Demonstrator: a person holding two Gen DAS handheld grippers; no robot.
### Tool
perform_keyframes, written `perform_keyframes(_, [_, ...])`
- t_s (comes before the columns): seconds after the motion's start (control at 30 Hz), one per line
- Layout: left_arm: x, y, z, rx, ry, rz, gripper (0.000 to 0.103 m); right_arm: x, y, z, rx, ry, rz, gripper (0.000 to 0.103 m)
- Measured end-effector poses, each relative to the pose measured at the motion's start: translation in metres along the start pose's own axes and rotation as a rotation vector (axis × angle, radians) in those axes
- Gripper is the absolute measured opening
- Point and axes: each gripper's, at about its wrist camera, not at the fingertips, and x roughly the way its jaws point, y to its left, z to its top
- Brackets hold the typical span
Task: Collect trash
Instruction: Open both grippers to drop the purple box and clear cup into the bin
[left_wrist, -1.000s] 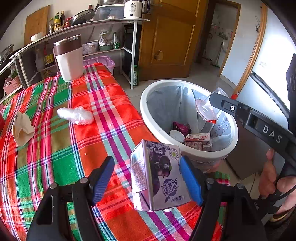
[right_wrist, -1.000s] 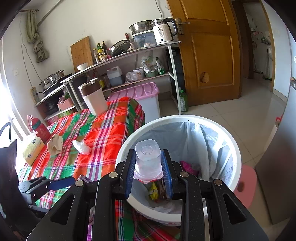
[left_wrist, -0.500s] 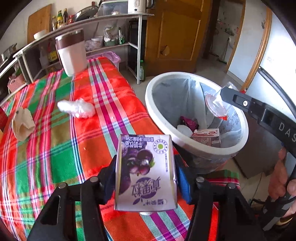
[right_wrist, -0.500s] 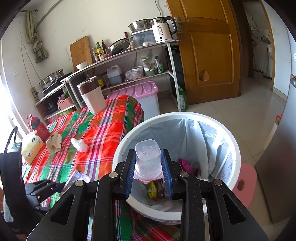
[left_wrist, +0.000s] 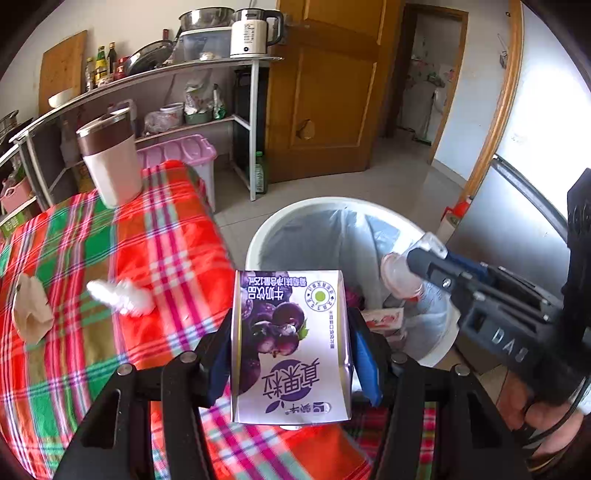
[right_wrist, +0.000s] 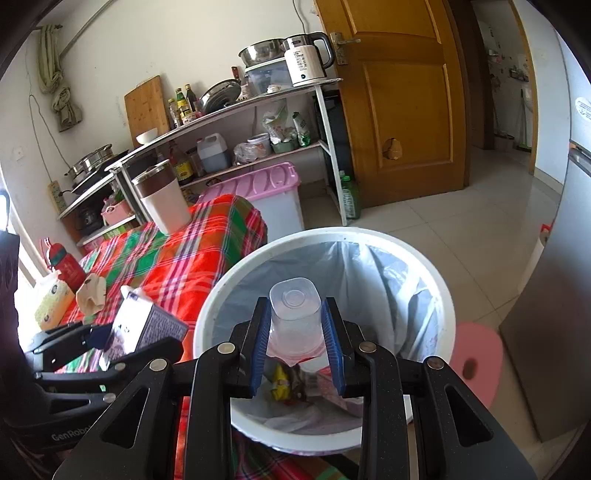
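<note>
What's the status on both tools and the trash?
Left tool clamped on milk carton. Right tool holds plastic cup over bin. Path clear.

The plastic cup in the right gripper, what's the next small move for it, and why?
Probably open the right gripper and let the clear plastic cup drop. Its pads are pressed on the cup, which already hangs over the open mouth of the white trash bin, with other litter lying below. The left gripper, holding the purple drink carton, is beside the bin, not in the way.

A home kitchen: shelves (right_wrist: 258, 99) with pans, an electric kettle (right_wrist: 304, 61), oil bottles, a fridge (right_wrist: 565, 258).
</note>
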Motion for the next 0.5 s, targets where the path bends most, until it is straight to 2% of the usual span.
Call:
perform_keyframes(0.23, [0.021, -0.02, 0.017, 0.029, 0.012, -0.024, 0.059, 0.01, -0.018, 0.001, 0.009, 0.023, -0.047, 0.03])
perform_keyframes(0.5, [0.037, -0.024, 0.021, 0.031, 0.03, -0.002, 0.059, 0.026, -0.037, 0.002, 0.027, 0.068, -0.09, 0.03])
